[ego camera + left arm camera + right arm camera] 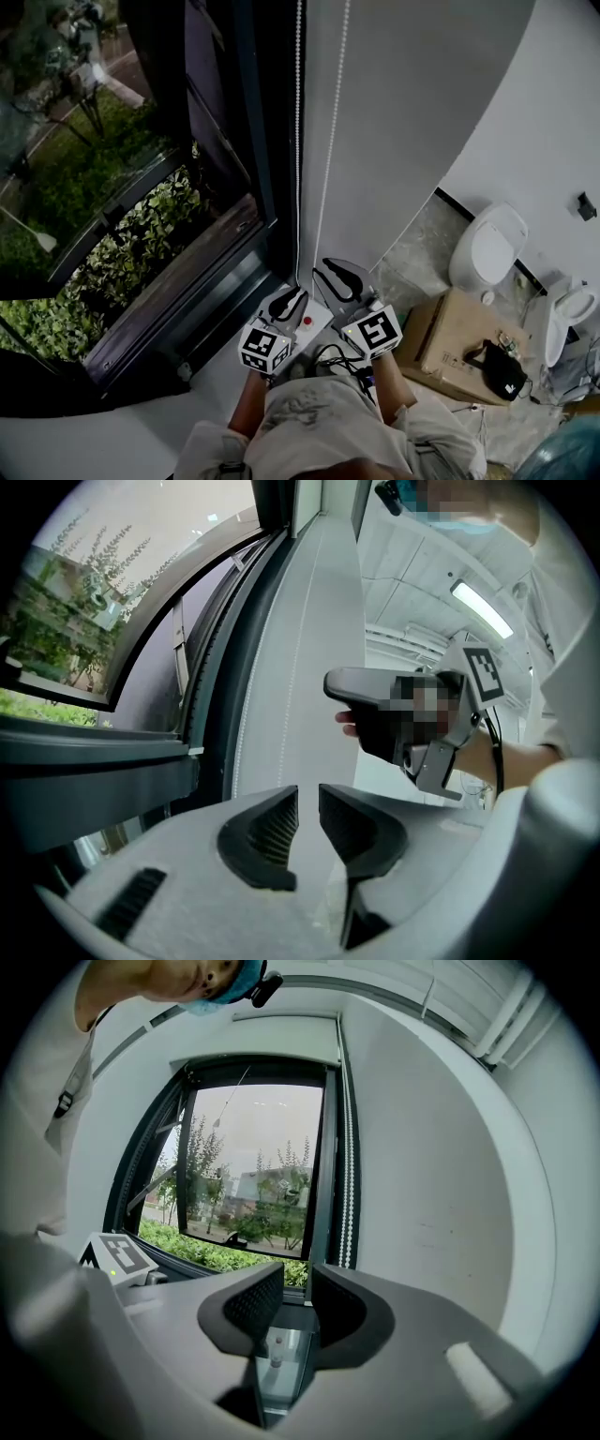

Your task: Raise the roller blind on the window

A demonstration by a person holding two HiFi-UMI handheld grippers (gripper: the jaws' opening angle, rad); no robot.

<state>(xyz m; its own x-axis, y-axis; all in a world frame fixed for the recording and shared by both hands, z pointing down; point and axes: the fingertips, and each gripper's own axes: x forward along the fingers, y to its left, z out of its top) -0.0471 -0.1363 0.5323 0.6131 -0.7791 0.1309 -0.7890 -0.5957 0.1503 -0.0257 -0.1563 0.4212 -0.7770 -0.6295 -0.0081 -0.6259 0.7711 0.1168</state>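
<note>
The window shows bare glass, with the roller blind rolled into a pale band along the frame's top. The white bead chain hangs in two strands down the frame's right side, also clear in the right gripper view as the chain. My left gripper points up just below the left strand, jaws nearly together around nothing. Beside it, my right gripper sits at the foot of the right strand. Its jaws leave a thin slit, with only small beads far below it.
A white wall runs right of the chain. The pale window sill lies under the grippers. To the right stand a toilet, a cardboard box and a black bag. Green shrubs show outside.
</note>
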